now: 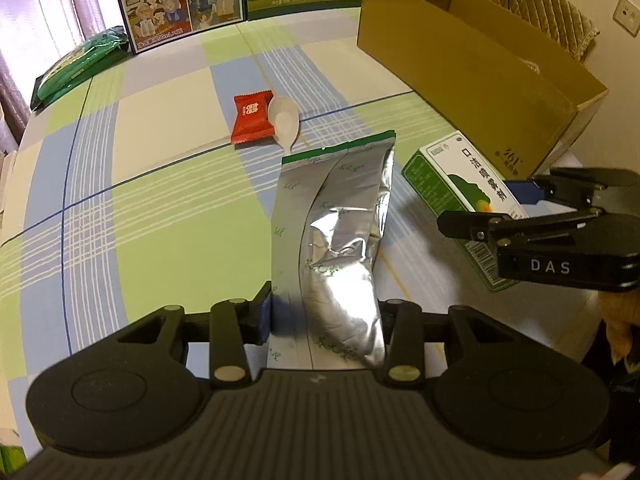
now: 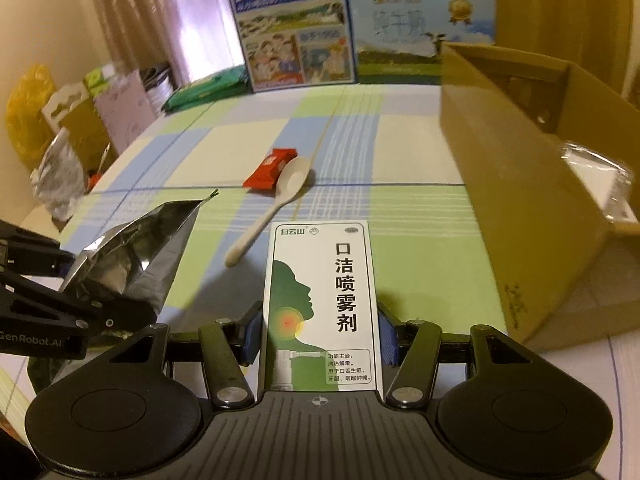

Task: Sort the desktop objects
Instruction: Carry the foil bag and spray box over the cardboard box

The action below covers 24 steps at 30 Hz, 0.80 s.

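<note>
Two claws, each w/ something clamped; left claw (image 1: pixel 320 320) grips a silver foil pouch (image 1: pixel 340 240) by its lower end, pouch standing up w/ its green-edged top pointing away from the camera; right claw (image 2: pixel 320 336) is closed on a green-and-white spray box (image 2: pixel 322 300), blue pads pressed on both long sides, printed face up. Both things are held over the checked counter (image 1: pixel 160 220); can't tell if either touches the cloth. Further back on the counter lies a red snack packet (image 1: pixel 253 119), w/ a white spoon (image 1: pixel 285 121) touching its right edge, bowl end by the packet, handle pointing toward the claws. An open cardboard box (image 1: pixel 480 92) sits on the counter's right side; a clear plastic-wrapped item (image 2: pixel 600 184) lies inside. Two milk cartons (image 2: pixel 292 32) stand at the far edge; a green pack (image 1: pixel 76 68) lies far left.
</note>
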{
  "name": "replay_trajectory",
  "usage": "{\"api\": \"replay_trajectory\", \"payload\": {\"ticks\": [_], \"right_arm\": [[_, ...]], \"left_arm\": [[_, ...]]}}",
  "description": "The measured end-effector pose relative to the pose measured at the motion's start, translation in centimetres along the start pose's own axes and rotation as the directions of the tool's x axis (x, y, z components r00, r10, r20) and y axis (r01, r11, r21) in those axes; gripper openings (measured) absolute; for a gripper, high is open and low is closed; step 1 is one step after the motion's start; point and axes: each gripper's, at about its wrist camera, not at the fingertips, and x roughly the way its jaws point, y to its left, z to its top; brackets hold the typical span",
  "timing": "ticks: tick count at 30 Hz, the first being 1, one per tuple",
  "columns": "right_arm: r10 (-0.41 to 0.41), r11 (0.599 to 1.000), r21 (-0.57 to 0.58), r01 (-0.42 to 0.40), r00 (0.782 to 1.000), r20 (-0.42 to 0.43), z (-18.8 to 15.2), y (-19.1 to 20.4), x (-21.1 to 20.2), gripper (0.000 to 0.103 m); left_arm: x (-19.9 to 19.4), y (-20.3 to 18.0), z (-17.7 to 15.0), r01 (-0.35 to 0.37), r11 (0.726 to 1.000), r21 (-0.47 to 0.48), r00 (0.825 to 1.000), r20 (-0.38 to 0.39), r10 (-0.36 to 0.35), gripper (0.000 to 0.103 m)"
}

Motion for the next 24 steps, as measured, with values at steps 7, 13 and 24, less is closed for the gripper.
{"api": "replay_trajectory", "payload": {"ticks": [7, 13, 24], "right_arm": [[-0.015, 0.999, 0.033, 0.014, 0.999, 0.035, -0.5, 0.1, -2.7, 0.053], [-0.020, 0.999, 0.033, 0.018, 0.997, 0.070, 0.2, 0.5, -5.5, 0.053], [-0.077, 0.997, 0.016, 0.076, 0.987, 0.138, 2.2, -1.3, -9.7, 0.053]], "left_arm": [[-2.3, -1.4, -0.2, 0.004, 1.000, -0.023, 1.000, 0.021, -0.004, 0.036], [-4.5, -2.6, 0.3, -0.010, 1.000, -0.029, 0.999, 0.052, 0.012, 0.036], [-6.8, -5.3, 1.7, 0.013, 1.000, -0.011, 0.994, 0.104, -0.011, 0.036]]}}
